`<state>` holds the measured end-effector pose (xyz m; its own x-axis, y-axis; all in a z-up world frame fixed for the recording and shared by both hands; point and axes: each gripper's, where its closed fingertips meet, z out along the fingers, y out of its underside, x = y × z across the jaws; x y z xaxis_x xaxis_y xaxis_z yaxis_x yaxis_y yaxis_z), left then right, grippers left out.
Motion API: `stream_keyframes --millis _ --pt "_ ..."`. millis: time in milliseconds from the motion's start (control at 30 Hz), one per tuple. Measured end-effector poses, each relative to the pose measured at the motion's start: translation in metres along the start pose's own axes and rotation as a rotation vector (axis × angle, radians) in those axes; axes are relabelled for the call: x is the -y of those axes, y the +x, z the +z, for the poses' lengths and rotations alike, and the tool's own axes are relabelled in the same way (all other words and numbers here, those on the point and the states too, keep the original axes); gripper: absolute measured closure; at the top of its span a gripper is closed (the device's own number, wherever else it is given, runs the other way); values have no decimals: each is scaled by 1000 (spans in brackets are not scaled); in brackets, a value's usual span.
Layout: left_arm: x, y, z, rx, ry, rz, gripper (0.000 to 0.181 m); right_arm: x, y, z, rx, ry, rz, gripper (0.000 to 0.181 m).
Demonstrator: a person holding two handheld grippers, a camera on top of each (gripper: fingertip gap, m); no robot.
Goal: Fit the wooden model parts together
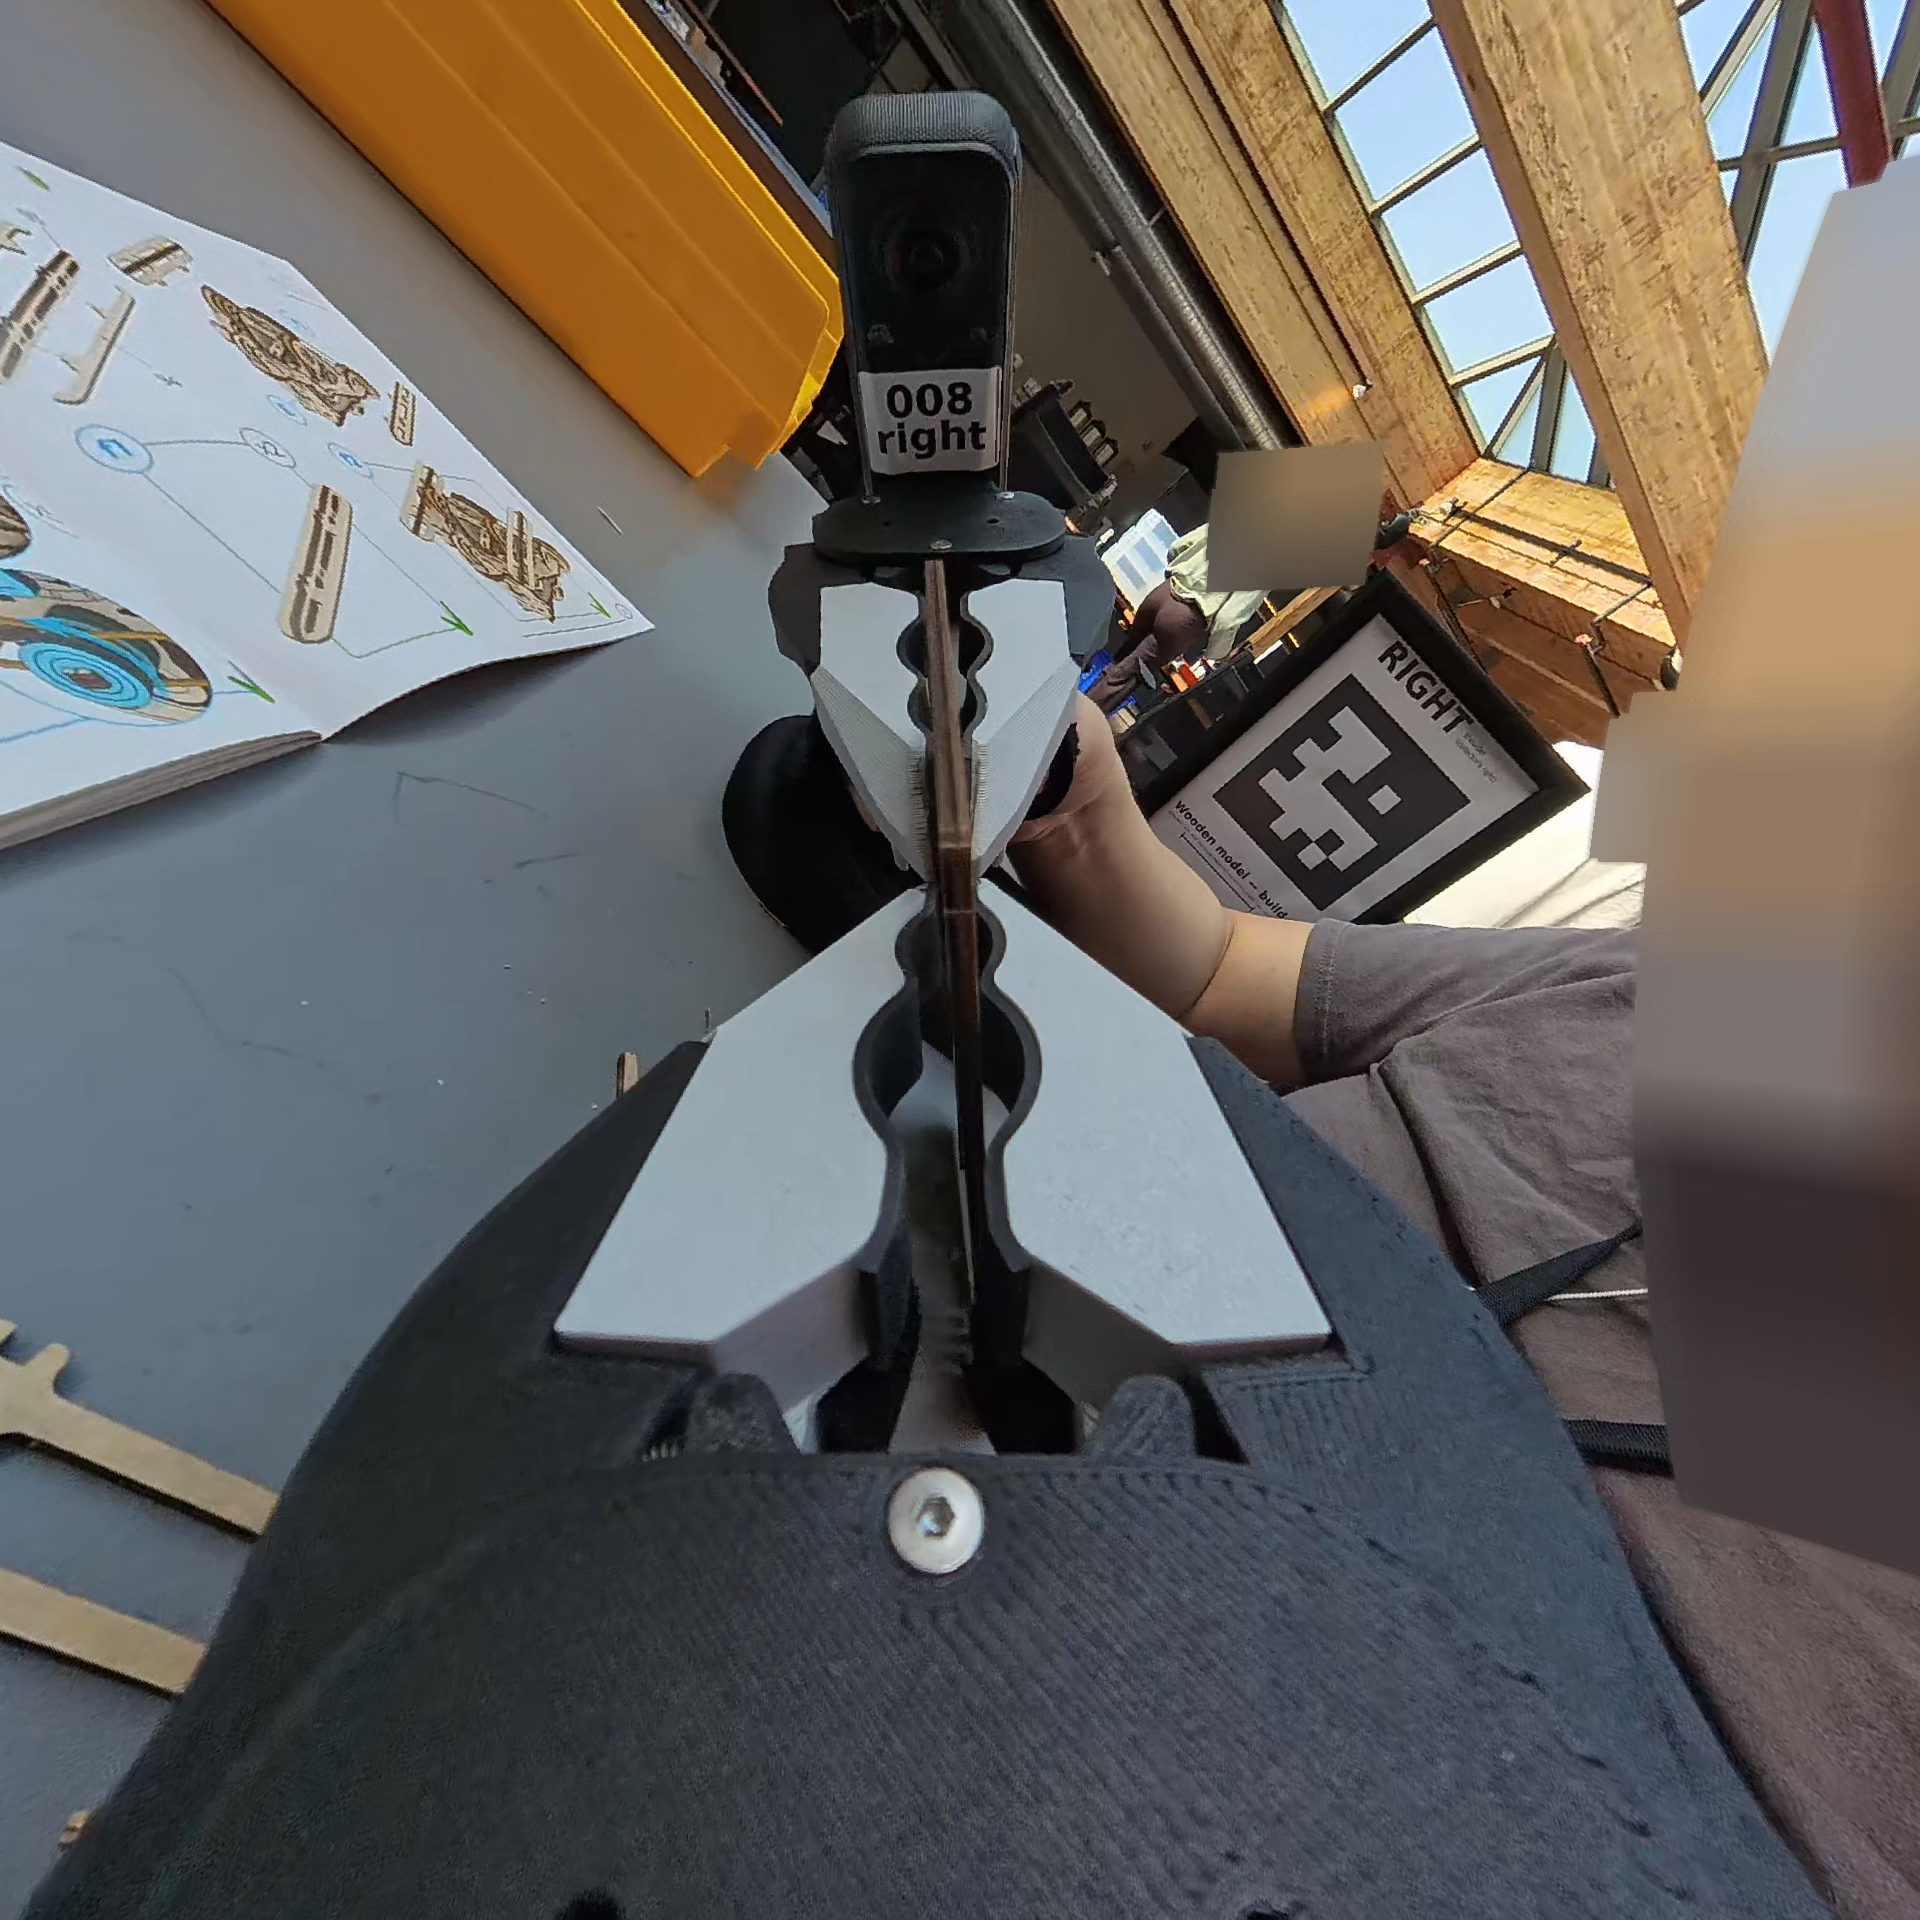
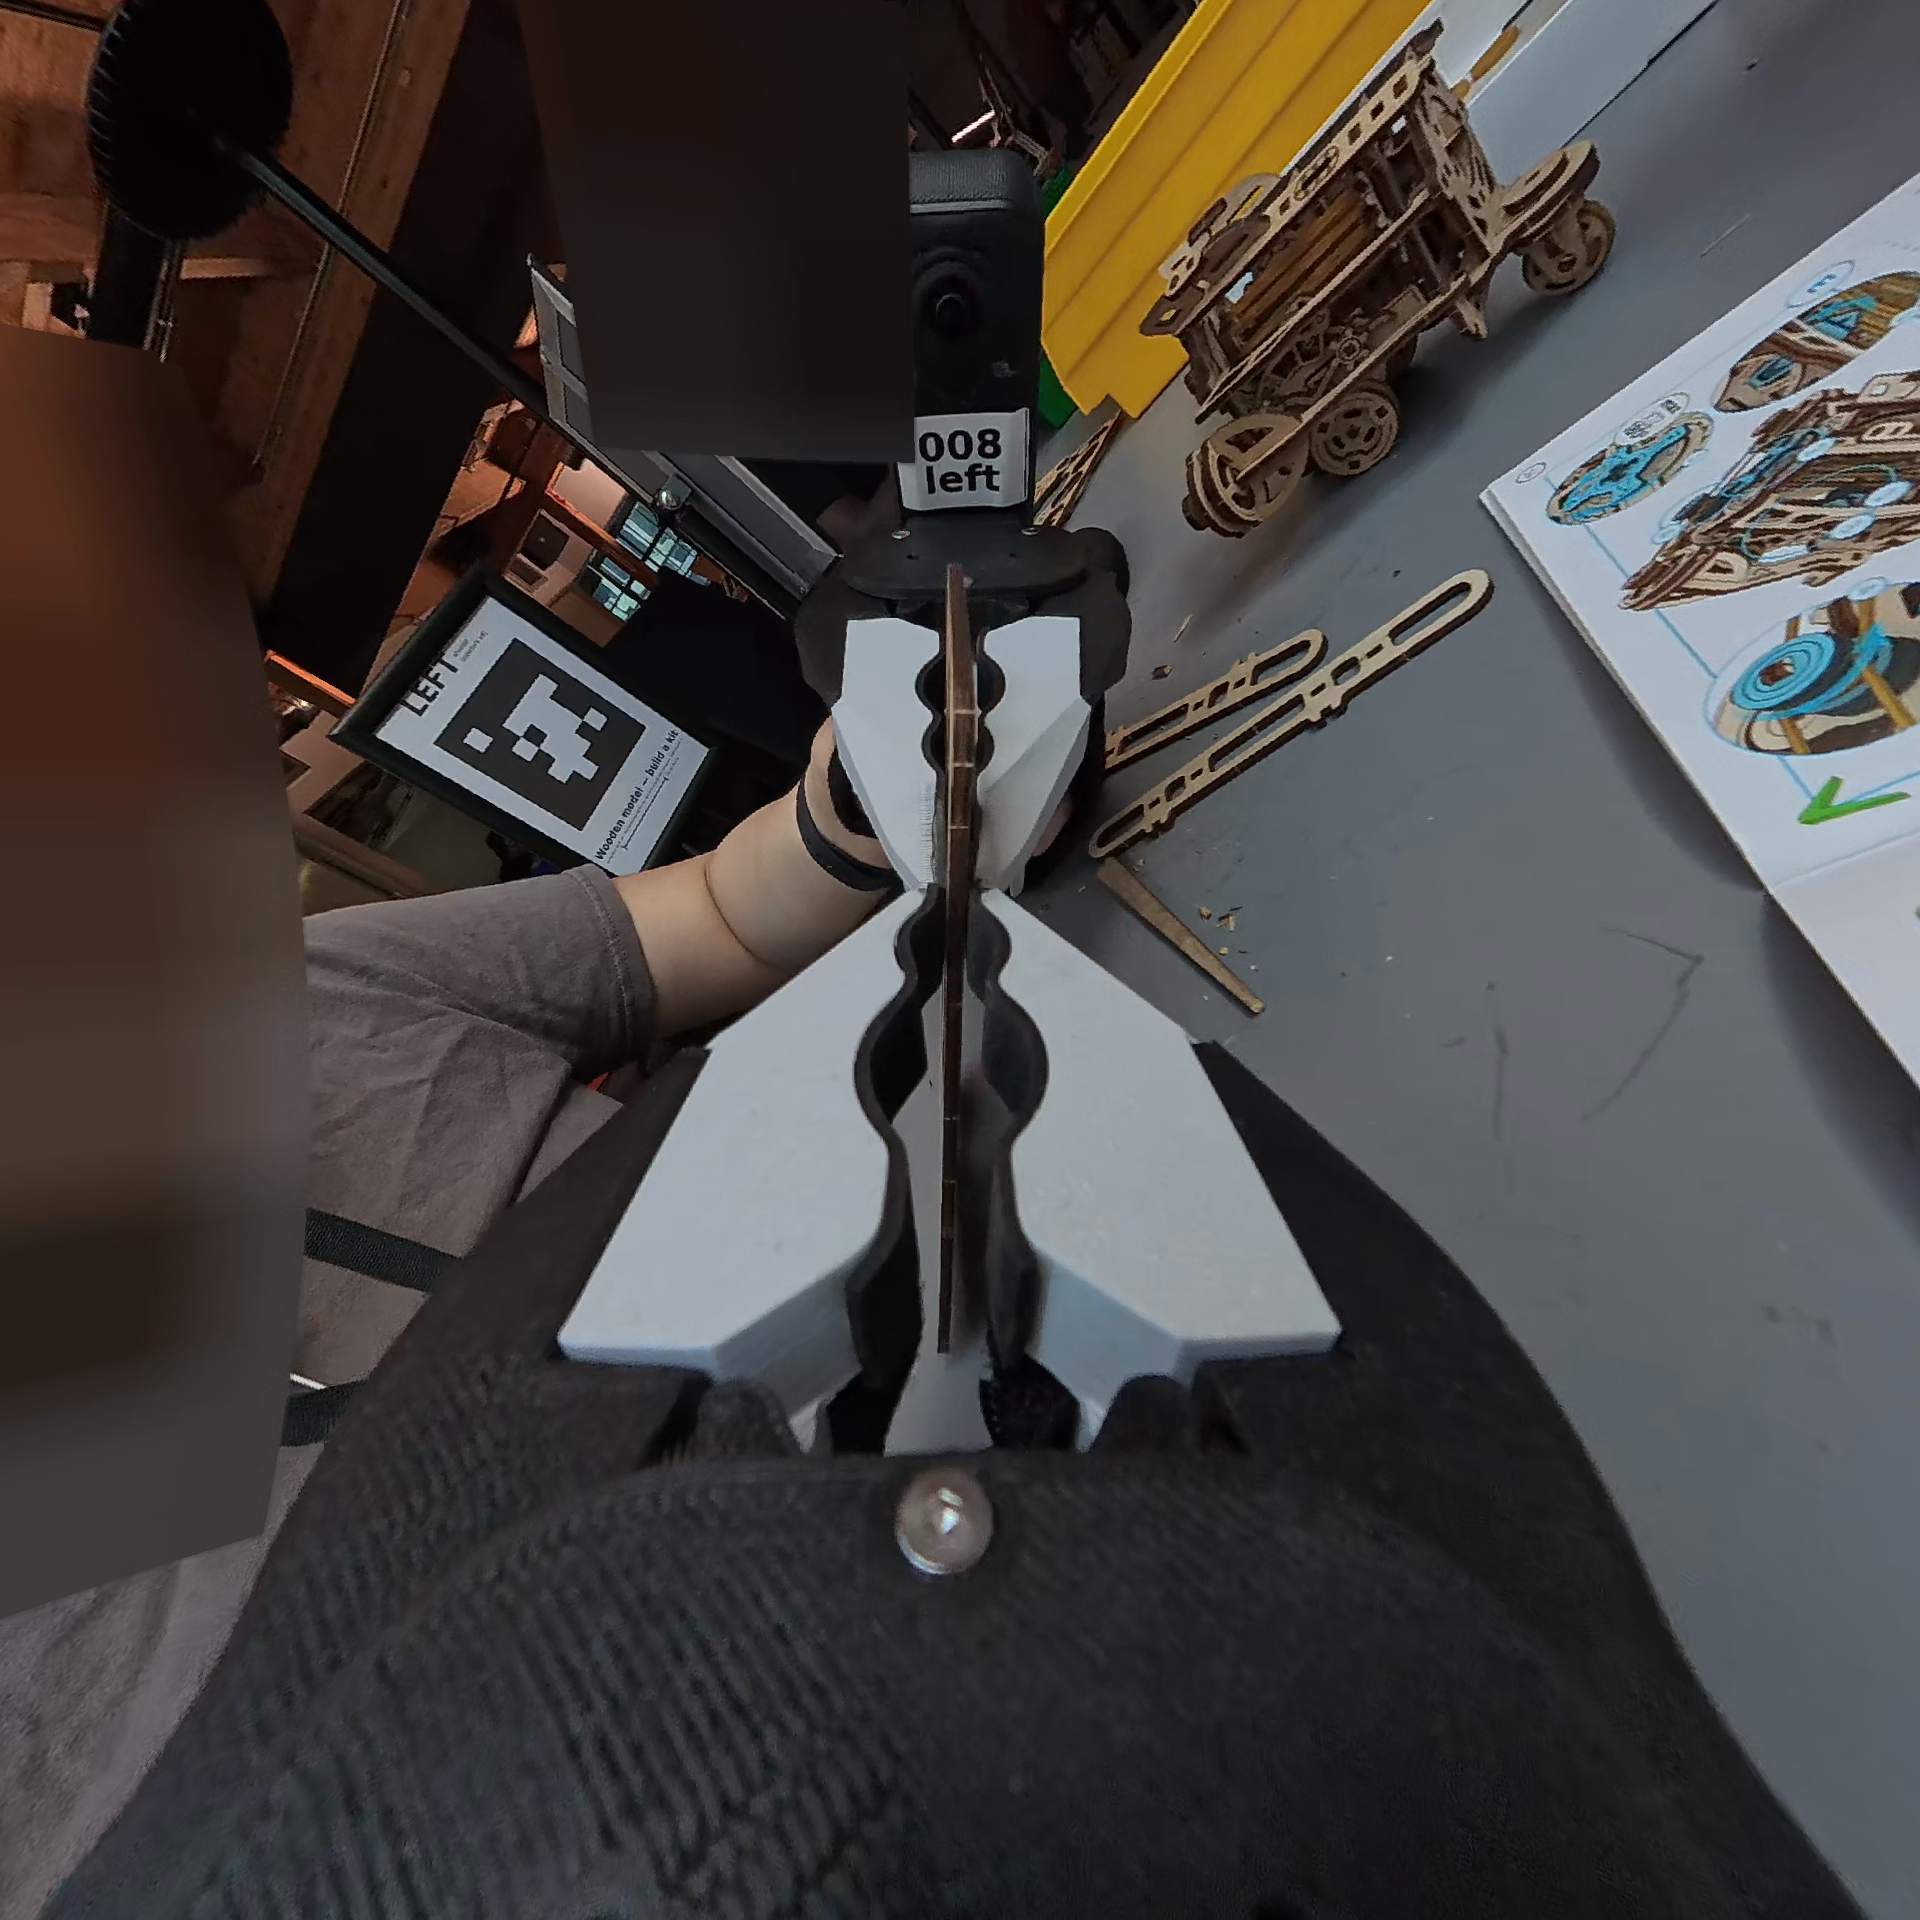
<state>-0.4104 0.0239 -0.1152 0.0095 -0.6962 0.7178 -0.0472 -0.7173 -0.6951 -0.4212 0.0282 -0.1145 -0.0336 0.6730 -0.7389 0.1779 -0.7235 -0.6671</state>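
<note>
My left gripper [image 1: 951, 906] and right gripper [image 2: 951, 906] face each other tip to tip above the grey table [image 1: 364, 1039]. Each is shut on a thin flat wooden part [image 1: 948, 727], seen edge-on and running through both sets of jaws. In the right wrist view the part [image 2: 951, 1091] has a curved, notched edge inside the left gripper [image 2: 951, 868]. The right gripper also shows in the left wrist view [image 1: 948, 844]. I cannot tell whether this is one part or two pressed together.
An open instruction booklet [image 1: 208, 468] [image 2: 1766, 571] lies on the table beside a yellow bin [image 1: 540, 187]. A built wooden cart model [image 2: 1351, 312] and loose slotted strips [image 2: 1299, 717] [image 1: 104, 1455] lie nearby. Framed marker signs [image 1: 1340, 790] [image 2: 530, 727] stand behind a person's arms. Left and right tips are no more than a few centimetres apart. Both grippers' tips are roughly 25 cm from the built wooden cart model [image 2: 1351, 312].
</note>
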Motion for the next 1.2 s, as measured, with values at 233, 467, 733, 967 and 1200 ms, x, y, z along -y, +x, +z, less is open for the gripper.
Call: stream_keyframes --millis 233,467,733,967,1200 --pt "0 4 1 -27 4 7 181 -1 -3 0 18 -7 -27 181" --pt "2 21 0 -129 10 2 181 0 -21 1 156 10 19 181" --pt "5 30 0 -188 28 -12 181 3 -31 0 234 34 56 181" --pt "1 3 0 8 -4 19 181 -1 -4 1 -40 -14 -104 180" --pt "0 -4 -3 84 -22 25 180 0 2 3 -127 -13 -125 180"
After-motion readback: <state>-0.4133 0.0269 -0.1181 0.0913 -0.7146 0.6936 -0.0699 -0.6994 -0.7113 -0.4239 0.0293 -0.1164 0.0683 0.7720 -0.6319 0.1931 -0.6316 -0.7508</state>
